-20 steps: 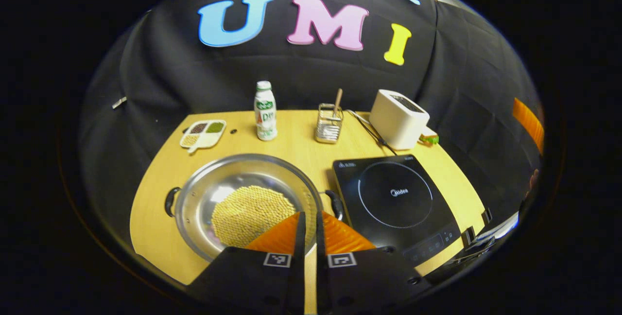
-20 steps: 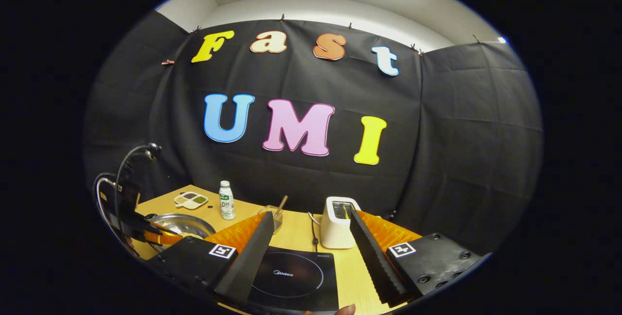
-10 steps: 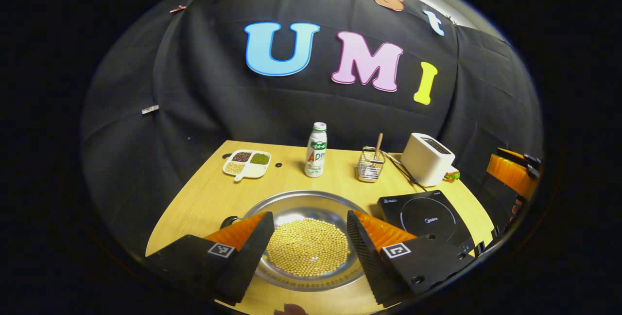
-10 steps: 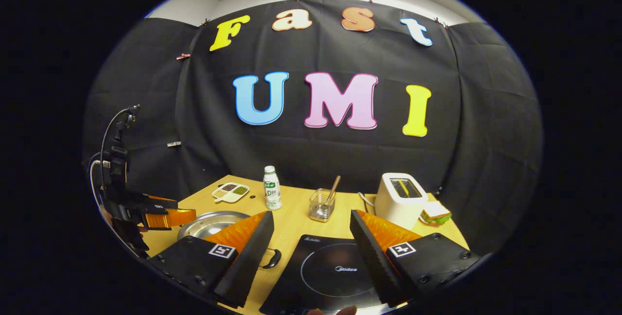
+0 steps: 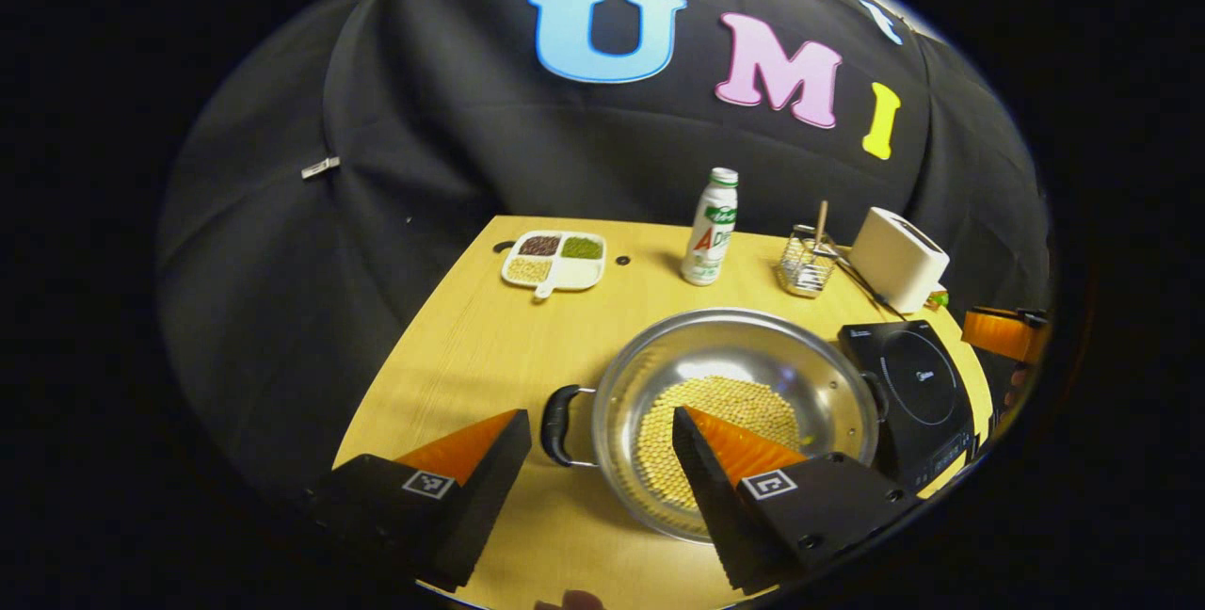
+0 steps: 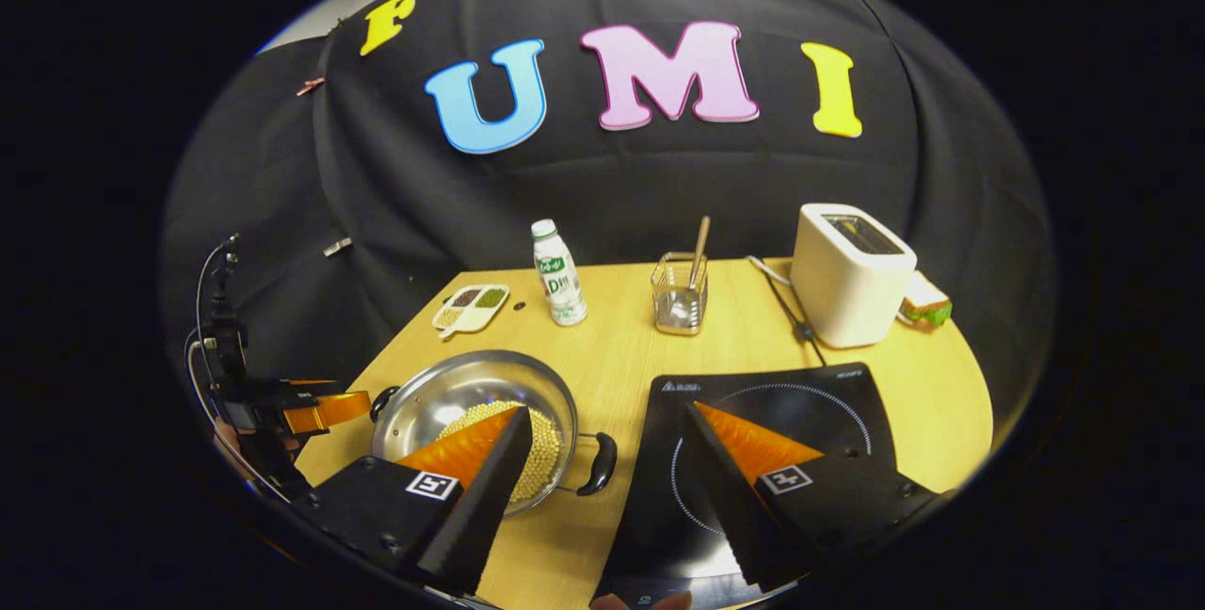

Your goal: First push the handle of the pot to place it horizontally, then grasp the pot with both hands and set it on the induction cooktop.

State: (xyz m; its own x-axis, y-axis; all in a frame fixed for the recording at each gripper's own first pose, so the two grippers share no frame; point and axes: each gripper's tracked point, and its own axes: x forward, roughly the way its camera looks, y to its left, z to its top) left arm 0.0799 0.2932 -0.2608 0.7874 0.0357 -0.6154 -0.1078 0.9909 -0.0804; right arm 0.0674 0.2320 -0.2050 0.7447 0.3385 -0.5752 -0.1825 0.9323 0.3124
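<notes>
Left gripper [image 5: 601,422] spread wide above the near left handle [image 5: 556,425] of the pot [image 5: 734,412], gripping nothing; right gripper [image 6: 607,426] likewise wide and empty, above the pot's right handle [image 6: 600,462]; pot, holding yellow beans [image 6: 540,445], resting on the table [image 5: 480,346] just left of the cooktop [image 6: 781,393], handles pointing left and right; bottle [image 6: 558,273], toaster [image 6: 850,276] and sectioned dish [image 5: 554,259] lined along the back.

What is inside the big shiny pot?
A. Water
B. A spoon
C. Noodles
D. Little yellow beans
D. The pot holds a heap of little yellow beans on its bottom, seen in both gripper views.
</notes>
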